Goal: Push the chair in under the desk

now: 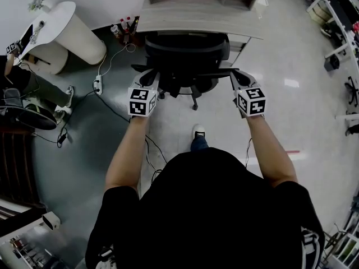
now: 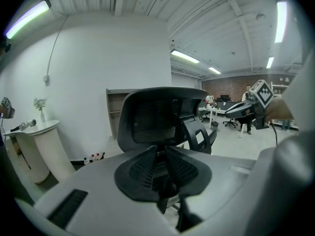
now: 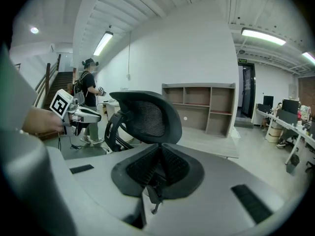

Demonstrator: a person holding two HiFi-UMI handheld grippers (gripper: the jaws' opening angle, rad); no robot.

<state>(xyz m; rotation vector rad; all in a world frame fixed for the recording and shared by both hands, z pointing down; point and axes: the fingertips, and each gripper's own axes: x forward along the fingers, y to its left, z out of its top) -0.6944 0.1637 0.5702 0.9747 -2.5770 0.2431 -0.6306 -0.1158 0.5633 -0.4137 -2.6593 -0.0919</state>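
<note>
**Grip state.** The left gripper (image 2: pixel 160 149) and the right gripper (image 3: pixel 159 147) both have their jaws drawn together, and I see nothing pinched between them. This is a nudge with closed tips, not a hold.

**Position.** The chair (image 1: pixel 185 58) stands just ahead of both sets of jaws, with one gripper at each side of its back. The desk (image 1: pixel 196 18) lies directly beyond it. The backrest already meets the desk's front edge, but I cannot see how far under the seat is.

**Hazards, in my judgement.**
- Closed tips give a narrow contact, so they may slide off the curved backrest or an armrest (image 2: pixel 199 134).
- An uneven push from the two sides would swivel the chair rather than roll it.
- The armrests may strike the desk edge if they sit too high.
- A cable (image 1: pixel 120 114) crosses the floor below and left of the left jaws and could snag a castor.
- The bottles (image 1: pixel 120 28), ahead and left of the left jaws by the desk's foot, could be knocked over.

**Count.**
- Chairs: one.
- Desks: one.
- Grippers: two.
- Armrests: two.
- Power strip (image 1: pixel 97 84): one.
- Bottles: a small cluster, roughly three.
- Bystander (image 1: pixel 33 88): one, far left of the left jaws.
</note>
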